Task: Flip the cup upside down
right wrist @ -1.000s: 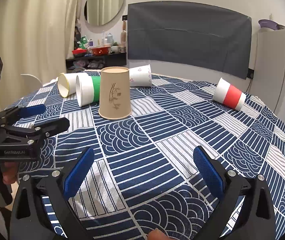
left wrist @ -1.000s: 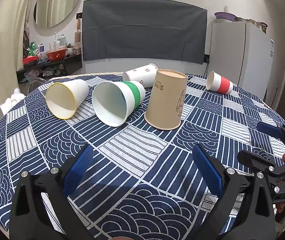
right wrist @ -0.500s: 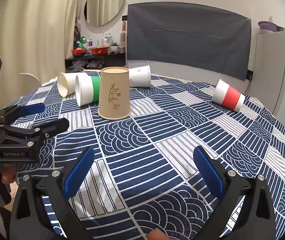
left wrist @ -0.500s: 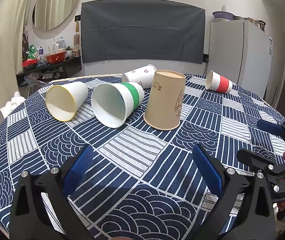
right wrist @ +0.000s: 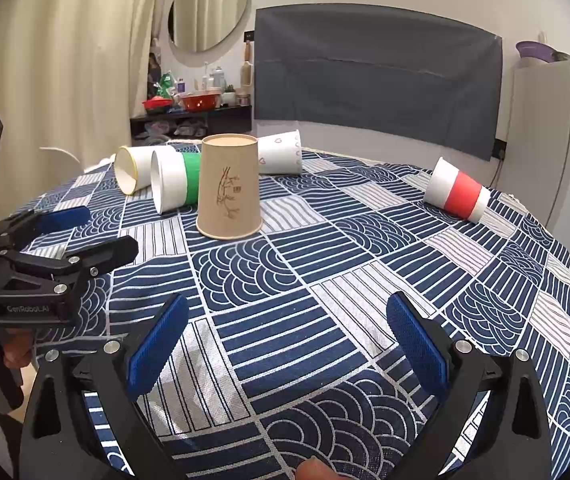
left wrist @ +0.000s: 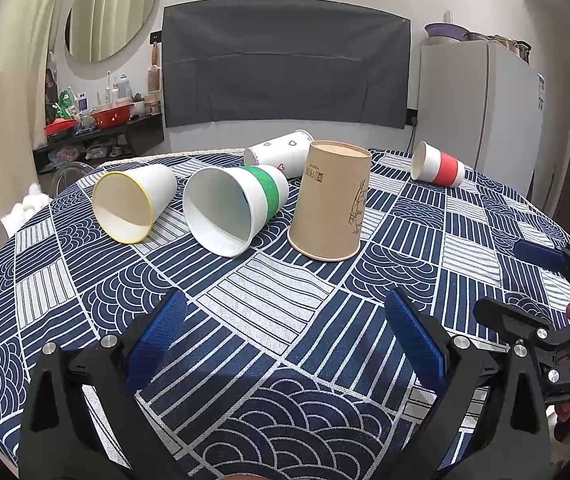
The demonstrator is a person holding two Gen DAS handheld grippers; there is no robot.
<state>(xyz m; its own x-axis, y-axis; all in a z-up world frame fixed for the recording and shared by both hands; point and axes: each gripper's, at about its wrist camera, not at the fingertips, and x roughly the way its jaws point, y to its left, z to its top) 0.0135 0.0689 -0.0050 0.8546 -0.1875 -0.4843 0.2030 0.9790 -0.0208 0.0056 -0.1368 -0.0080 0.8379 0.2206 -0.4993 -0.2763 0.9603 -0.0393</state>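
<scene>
Kraft cup [left wrist: 331, 204]: I see it mouth-down at 12 o'clock, tapered paper, already inverted.
Green-banded cup [left wrist: 237, 206]: lying at 11 o'clock, just beside.
Left gripper [left wrist: 285, 340]: fingers spread, empty.
Right gripper [right wrist: 285, 344]: fingers spread, empty.
Risk: thin walls may crush; sideways cups may roll on the tablecloth [left wrist: 325, 312].

The right tool [right wrist: 285, 344] hangs low over the bench [right wrist: 325, 280], its blue pads spread wide with nothing between them. Ahead and slightly left, a brown paper cup [right wrist: 229, 188] stands mouth-down. Just left of it lie a green-banded cup [right wrist: 175, 184] and a yellow-rimmed cup [right wrist: 133, 168]; a heart-print cup [right wrist: 281, 152] lies behind it. A red-banded cup [right wrist: 457, 190] lies far ahead to the right. The left tool [right wrist: 69, 232], gaping, sits at the left.
</scene>
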